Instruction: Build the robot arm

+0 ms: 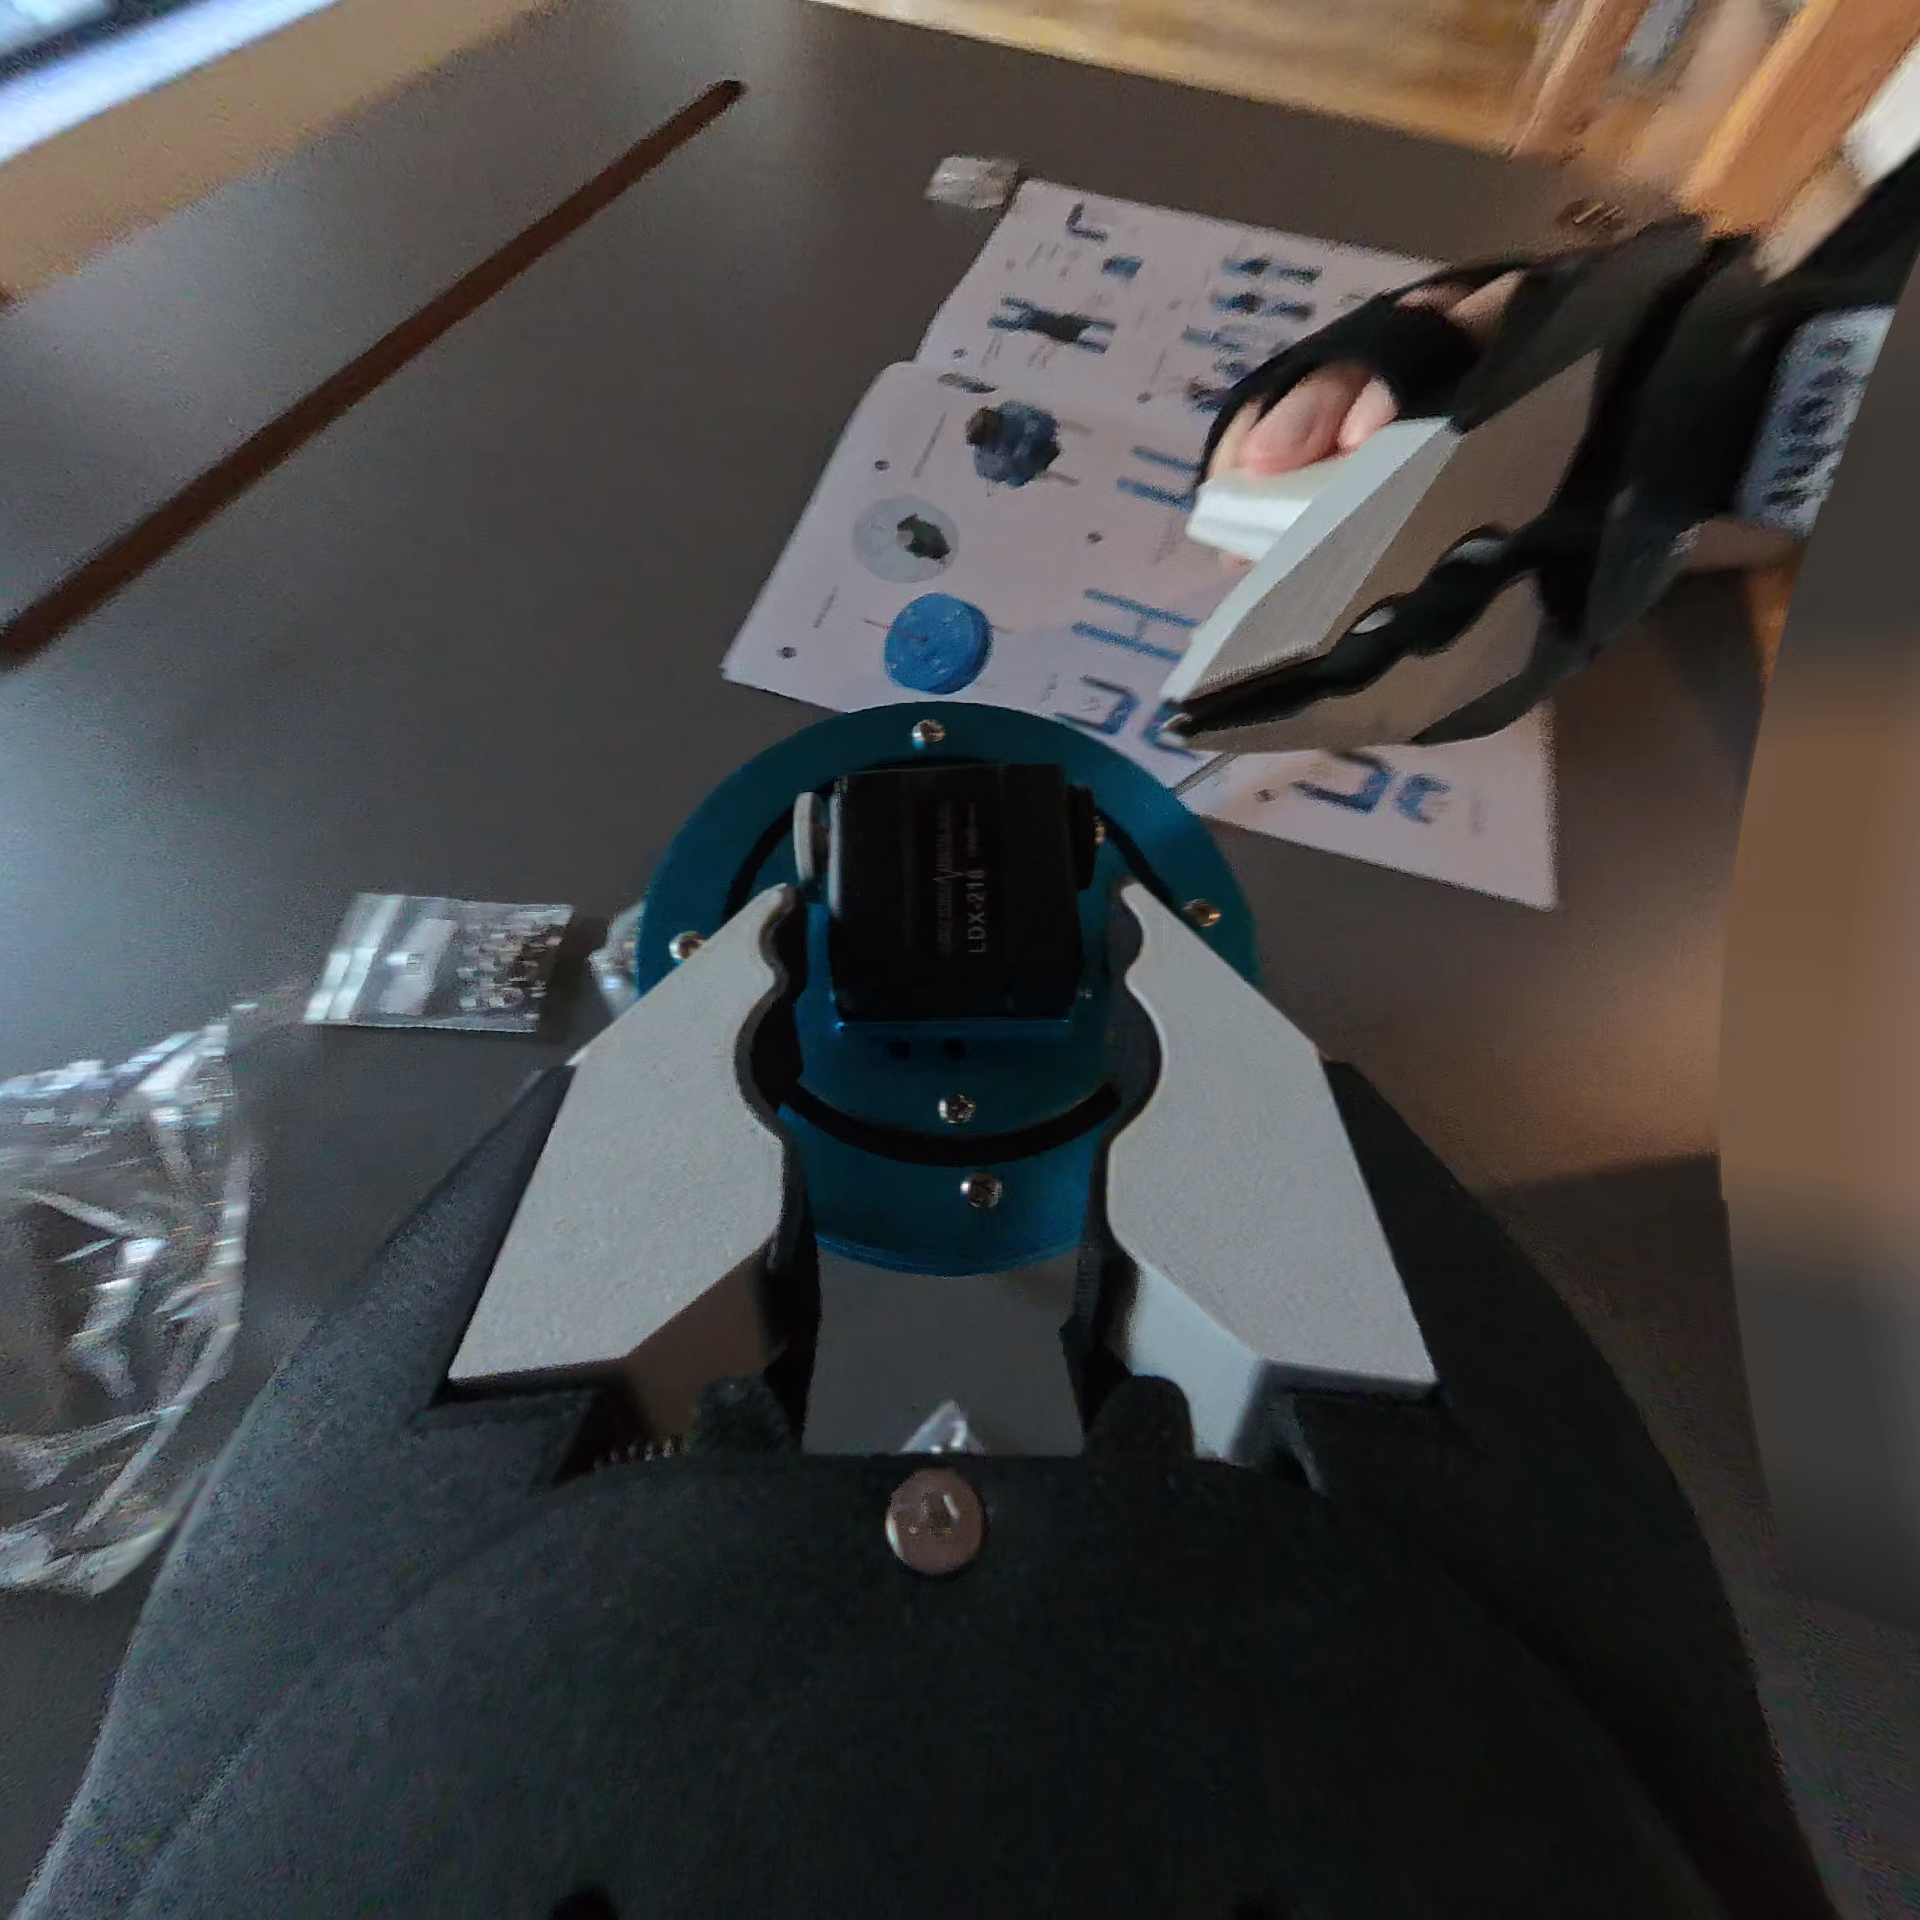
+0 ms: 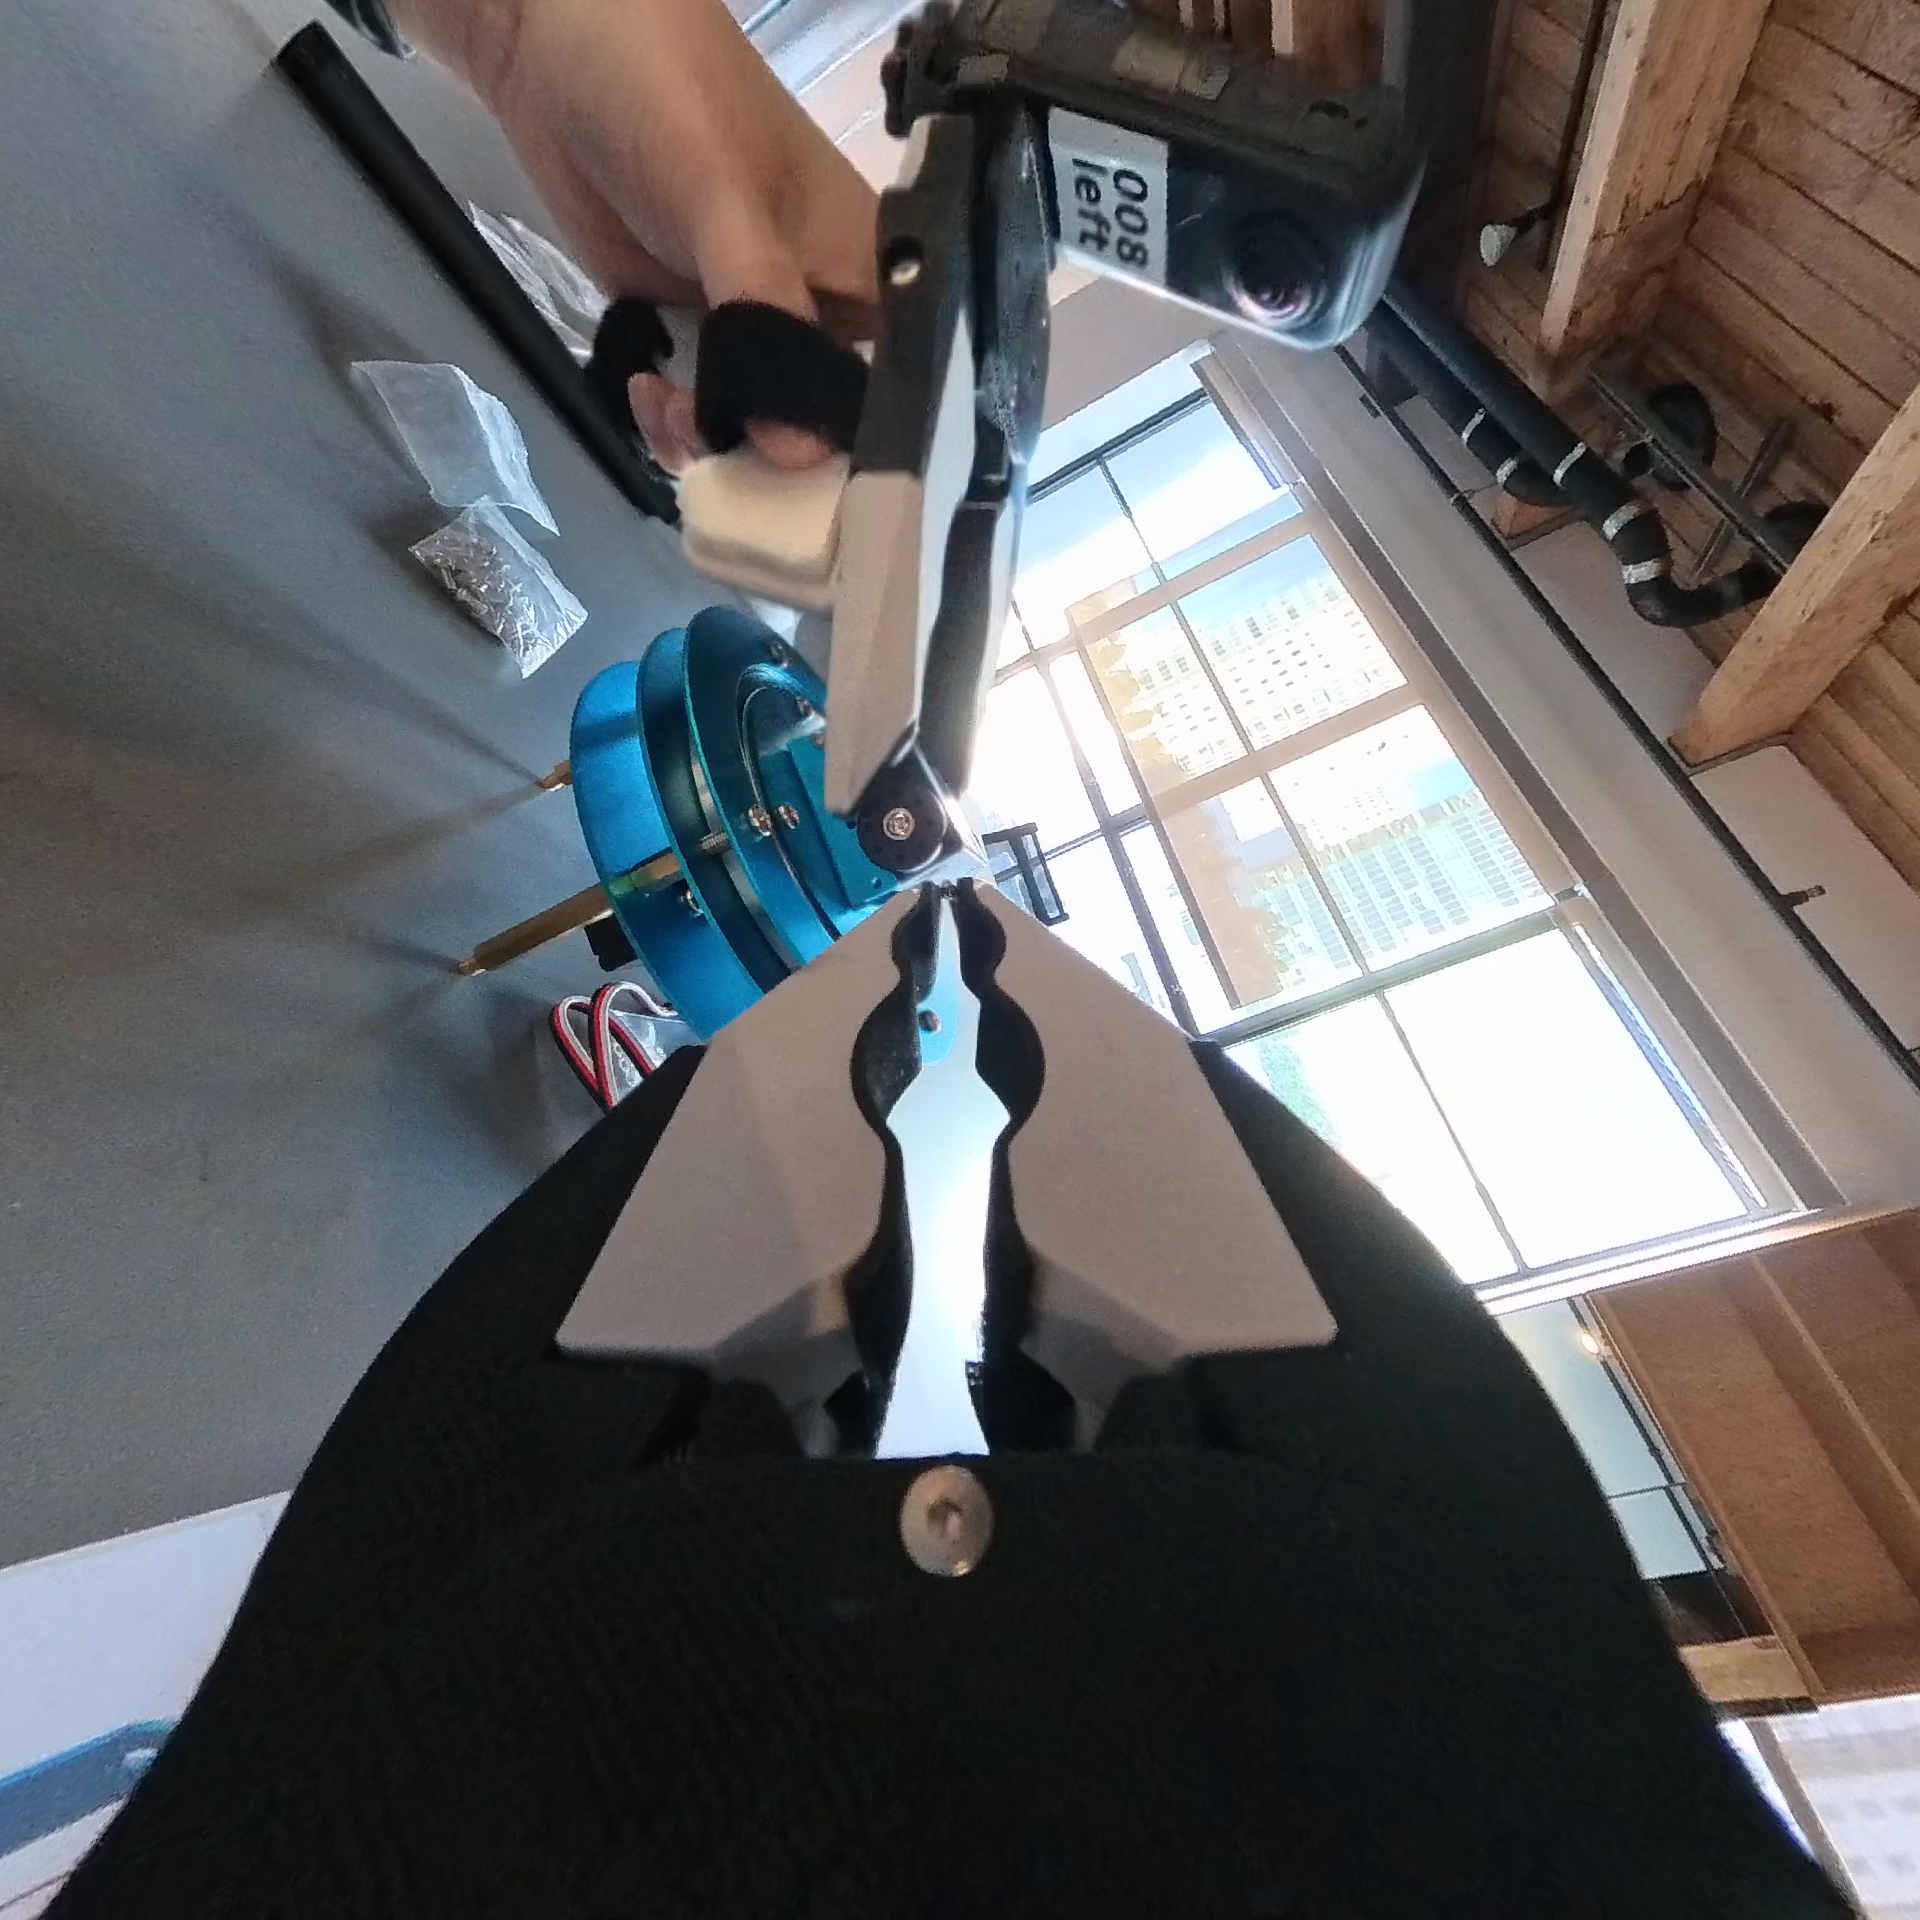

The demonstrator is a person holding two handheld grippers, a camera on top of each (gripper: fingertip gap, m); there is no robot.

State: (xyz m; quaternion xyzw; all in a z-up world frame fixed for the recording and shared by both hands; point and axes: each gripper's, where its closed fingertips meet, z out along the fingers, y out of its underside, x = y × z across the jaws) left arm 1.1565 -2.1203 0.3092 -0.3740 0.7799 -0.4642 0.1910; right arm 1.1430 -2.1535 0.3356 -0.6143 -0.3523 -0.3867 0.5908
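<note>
A black servo [image 1: 951, 914] sits in a blue bracket on a round blue metal base [image 1: 935, 1195] on the dark table. My left gripper [image 1: 954, 904] has one finger on each side of the servo and is shut on it. In the right wrist view the left gripper [image 2: 904, 821] comes down onto the servo from above, and the base [image 2: 665, 790] stands on brass standoffs [image 2: 530, 935]. My right gripper [image 2: 951, 888] is shut, with a small thin metal piece pinched at its tips, right beside the servo. In the left wrist view the right gripper [image 1: 1179, 727] hovers at the base's far right rim.
A printed instruction sheet [image 1: 1039, 468] lies behind the base. Crumpled clear plastic bags [image 1: 104, 1299] and a small dark card [image 1: 447, 961] lie to the left. A small bag of screws [image 2: 499, 592] and red, white and black wires [image 2: 613, 1029] lie near the base. Gloved hands hold both grippers. From my left tips it is roughly 15 centimeters to the small dark card [image 1: 447, 961]; from my right, 20 centimeters.
</note>
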